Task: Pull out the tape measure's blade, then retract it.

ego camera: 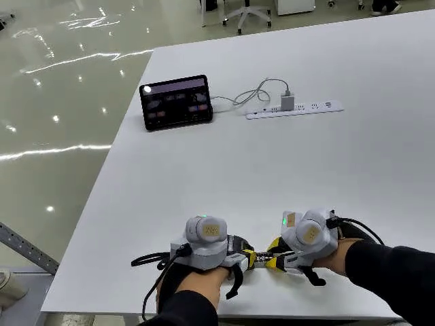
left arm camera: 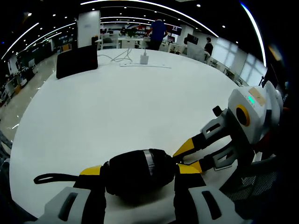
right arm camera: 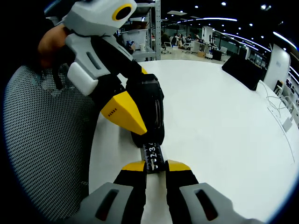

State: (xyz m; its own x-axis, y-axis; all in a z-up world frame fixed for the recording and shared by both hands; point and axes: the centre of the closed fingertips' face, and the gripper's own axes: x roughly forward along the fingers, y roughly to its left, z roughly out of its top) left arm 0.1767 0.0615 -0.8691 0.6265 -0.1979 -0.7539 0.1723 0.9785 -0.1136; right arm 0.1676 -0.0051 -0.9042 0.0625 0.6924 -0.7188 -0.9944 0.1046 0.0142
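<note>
White surface (ego camera: 272, 170) carries the black tape measure (left arm camera: 138, 163) by its near edge, clamped across the body by your left claw (left arm camera: 139, 171). A short length of blade (right arm camera: 153, 156) runs from it along that edge to your right claw (right arm camera: 155, 166), whose jaws are nearly together, pinching the blade's end.

Your counter (ego camera: 272, 176) is a plain white top. Toward its far side a dark tablet (ego camera: 176, 102) stands propped with its screen lit. To the tablet's right lies a white power strip (ego camera: 299, 109) with a charger (ego camera: 287, 102) plugged in, and a grey cable (ego camera: 248, 95) loops between them. At the near edge, right in front of you, rests the black tape measure (left arm camera: 135, 170), a short length of blade (right arm camera: 153, 156) showing.
</note>
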